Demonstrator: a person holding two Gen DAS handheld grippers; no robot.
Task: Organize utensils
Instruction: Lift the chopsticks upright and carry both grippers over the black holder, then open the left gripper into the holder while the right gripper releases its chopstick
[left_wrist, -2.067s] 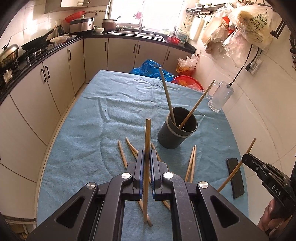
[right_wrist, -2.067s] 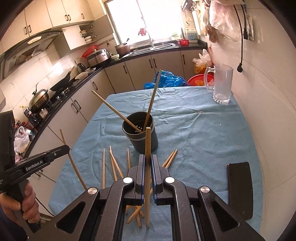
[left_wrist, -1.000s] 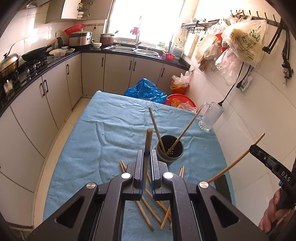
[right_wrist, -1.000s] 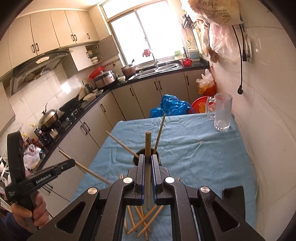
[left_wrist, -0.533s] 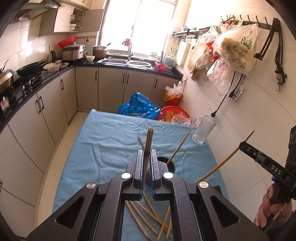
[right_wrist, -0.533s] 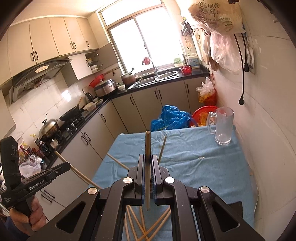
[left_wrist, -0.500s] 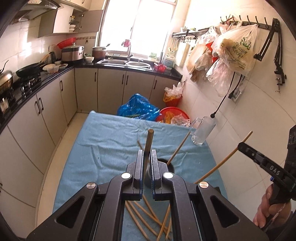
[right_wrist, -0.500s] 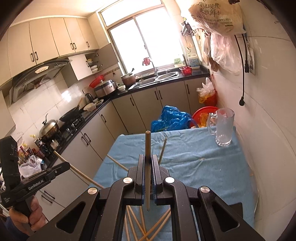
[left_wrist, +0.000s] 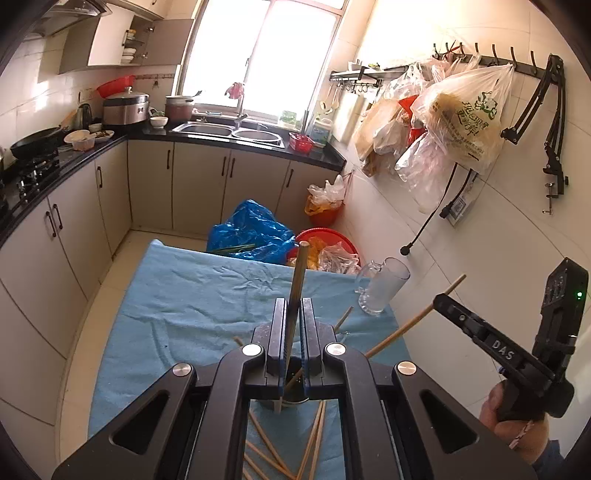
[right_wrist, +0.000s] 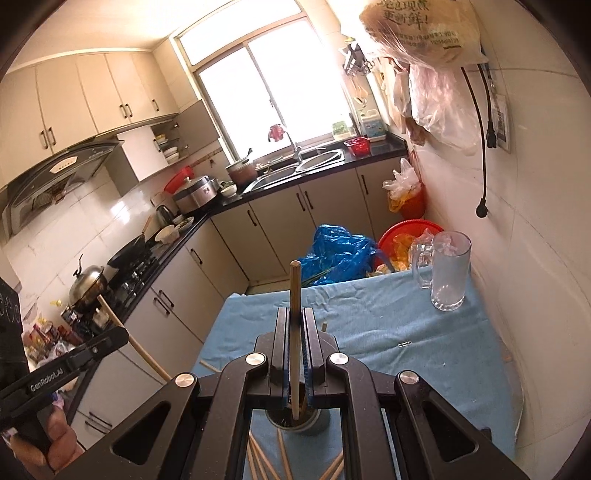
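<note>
My left gripper (left_wrist: 293, 308) is shut on a wooden chopstick (left_wrist: 300, 273) that stands nearly upright between its pads. My right gripper (right_wrist: 295, 315) is likewise shut on an upright chopstick (right_wrist: 294, 291). Both hang above the blue-clothed table (left_wrist: 192, 295), high over the dark utensil cup (right_wrist: 317, 421), which shows just below the fingers with chopsticks standing in it. Several loose chopsticks (left_wrist: 314, 435) lie on the cloth in front of the cup. In the left wrist view the right gripper (left_wrist: 443, 301) shows at the right with its slanting chopstick (left_wrist: 417, 321). In the right wrist view the left gripper (right_wrist: 123, 338) appears at the left.
A glass mug (right_wrist: 448, 273) stands at the table's far right corner by the tiled wall. A paper clip (right_wrist: 404, 344) lies on the cloth. Beyond the table are a blue bag (left_wrist: 251, 232) and a red basin (left_wrist: 328, 236). Cabinets line the left.
Both grippers have risen and drawn back from the table, each still holding its chopstick. The cup has slid down the view to under the fingers.
</note>
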